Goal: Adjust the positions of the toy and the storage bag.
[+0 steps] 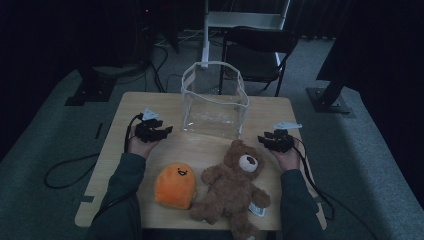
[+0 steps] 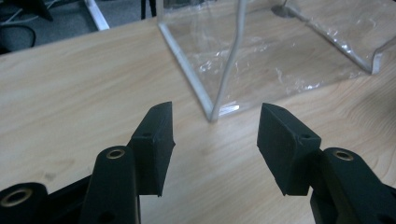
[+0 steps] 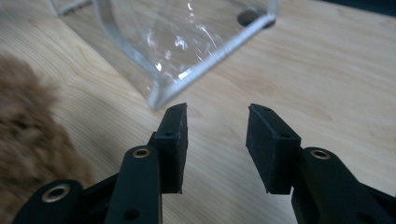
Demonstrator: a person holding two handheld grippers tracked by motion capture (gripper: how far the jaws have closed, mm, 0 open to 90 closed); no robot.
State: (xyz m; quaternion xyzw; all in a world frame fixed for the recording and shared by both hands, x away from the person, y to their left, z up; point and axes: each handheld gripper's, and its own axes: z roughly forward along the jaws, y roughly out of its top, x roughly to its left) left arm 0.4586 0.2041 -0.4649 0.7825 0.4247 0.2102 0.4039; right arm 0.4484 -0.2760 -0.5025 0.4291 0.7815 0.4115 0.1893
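Note:
A clear plastic bag (image 1: 214, 102) stands upright and open at the back middle of the wooden table (image 1: 120, 120). My left gripper (image 1: 159, 132) hovers to the left of the bag's near corner (image 2: 212, 112), jaws apart with bare wood between them. My right gripper (image 1: 267, 140) hovers to the right of the bag (image 3: 187, 42), also open and holding nothing. A brown teddy bear (image 1: 235, 187) lies in the front middle, its fur (image 3: 28, 140) at the left in the right gripper view. An orange round plush (image 1: 175, 185) with a smiling face lies to the bear's left.
A dark chair (image 1: 255, 50) and a white stand (image 1: 205, 35) are behind the table. Cables (image 1: 70, 170) trail over the grey carpet at the left. Both forearms in dark green sleeves (image 1: 122, 190) come in from the near edge.

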